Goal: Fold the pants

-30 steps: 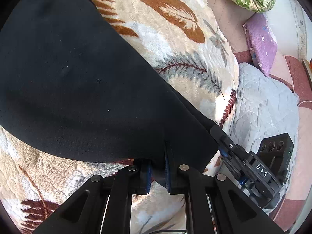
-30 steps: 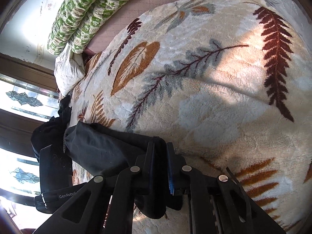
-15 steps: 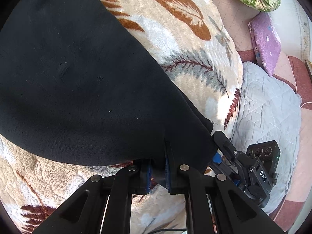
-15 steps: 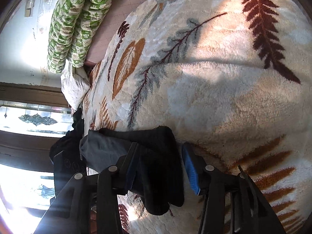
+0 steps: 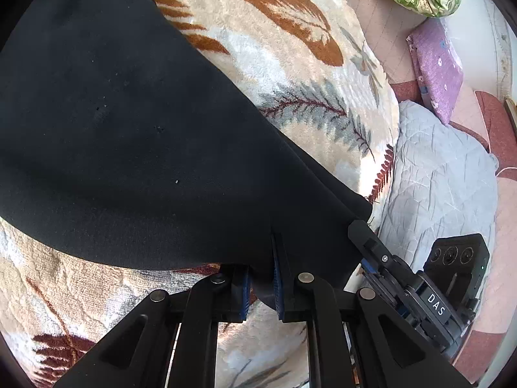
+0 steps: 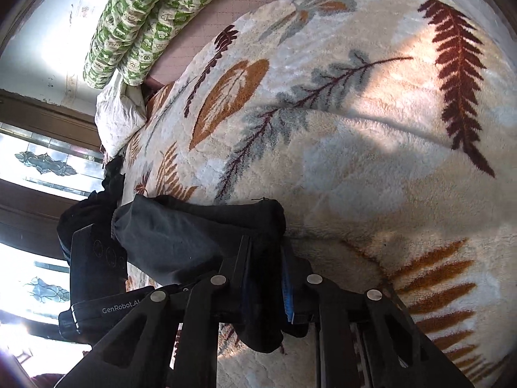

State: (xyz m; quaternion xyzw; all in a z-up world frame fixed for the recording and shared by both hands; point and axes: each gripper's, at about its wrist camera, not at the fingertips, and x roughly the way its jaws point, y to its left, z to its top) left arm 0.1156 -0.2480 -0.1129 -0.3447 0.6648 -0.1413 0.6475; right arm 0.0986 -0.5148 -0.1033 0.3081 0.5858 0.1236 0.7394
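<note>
The pants (image 5: 129,135) lie on the blanket (image 5: 290,74), stretching ahead and left of the left gripper (image 5: 261,283), their edge between its fingers (image 5: 277,286). The right gripper (image 5: 368,249) sits just right of it, on the same edge. Pillows (image 5: 436,64) lie far ahead, right.

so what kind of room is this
Most likely a bedroom: a leaf-patterned blanket is spread over a bed, with a rolled green quilt and a purple pillow at its edge, beside a window.
</note>
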